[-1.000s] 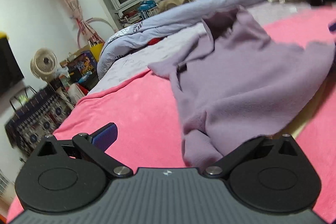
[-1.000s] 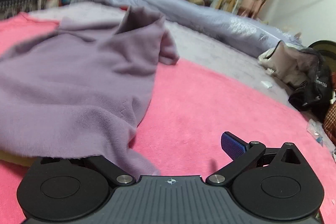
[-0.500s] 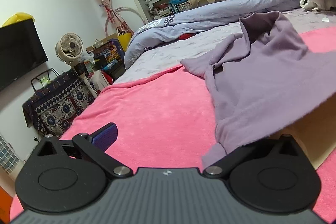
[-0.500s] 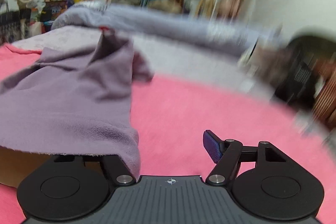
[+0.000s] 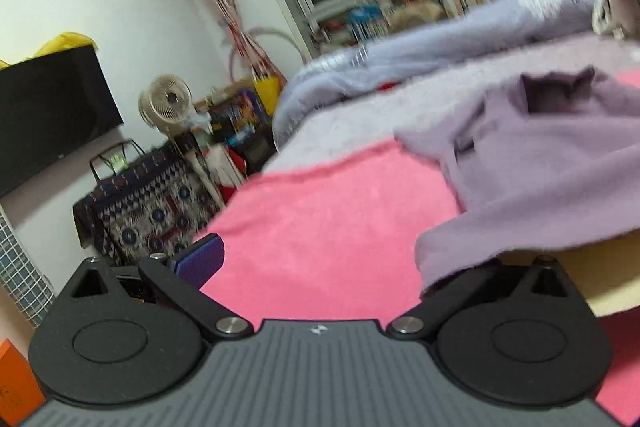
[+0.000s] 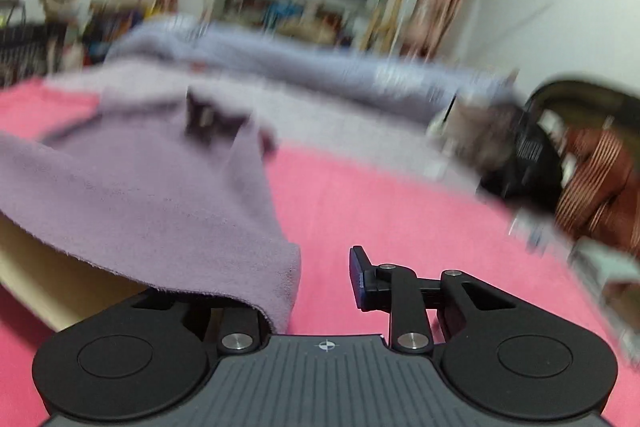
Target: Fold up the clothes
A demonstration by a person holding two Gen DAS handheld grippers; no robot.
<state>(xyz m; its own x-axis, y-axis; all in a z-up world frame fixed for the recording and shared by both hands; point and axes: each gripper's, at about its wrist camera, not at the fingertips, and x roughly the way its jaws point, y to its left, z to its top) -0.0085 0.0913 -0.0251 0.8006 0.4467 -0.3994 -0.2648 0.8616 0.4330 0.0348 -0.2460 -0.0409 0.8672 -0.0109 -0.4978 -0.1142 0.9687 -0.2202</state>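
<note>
**Lifting the hem of the purple garment off the pink blanket**

Rising together, both grippers carry the near edge of the purple fleece garment above the pink blanket that covers the bed. In the left wrist view the hem now hangs clear, and a tan board-like surface shows beneath it where a second ago only cloth and blanket were visible. The right wrist view shows the same: the hem is higher and straighter than before, and the tan surface is exposed under it.

The left gripper looks wide: its blue-padded finger stands well to the left, while the other finger is buried under the cloth, so whether it truly pinches the fabric cannot be told. The right gripper has narrowed since a second ago; its blue pad sits just beside the draped corner, and the opposite finger is hidden by the fabric, so a firm hold is likely but not certain.

The far part of the garment, with its dark neck opening, lies on the bed in front of the lavender duvet. Both views have tilted upward and blurred compared with the earlier frames, which suggests fast motion. For the task, this reads as the start of a fold: the near hem is raised and ready to be carried toward the collar.
</note>
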